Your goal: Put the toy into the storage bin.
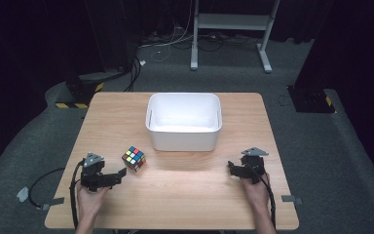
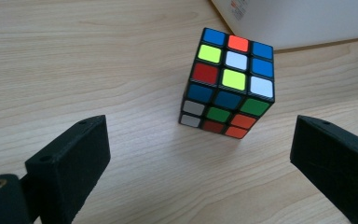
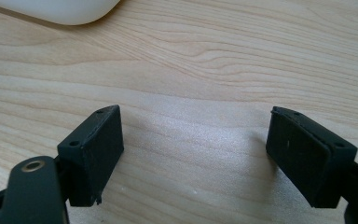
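Basically left gripper (image 2: 200, 154), jaws wide and empty, should slide forward to straddle the puzzle cube (image 2: 228, 84) squarely on flat faces before closing; right gripper (image 3: 193, 154) wide, idle.

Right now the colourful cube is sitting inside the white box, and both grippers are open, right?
Not quite. The colourful cube sits on the wooden table, outside the white box and in front of its left corner, as the high view shows. The left gripper and right gripper are both open.
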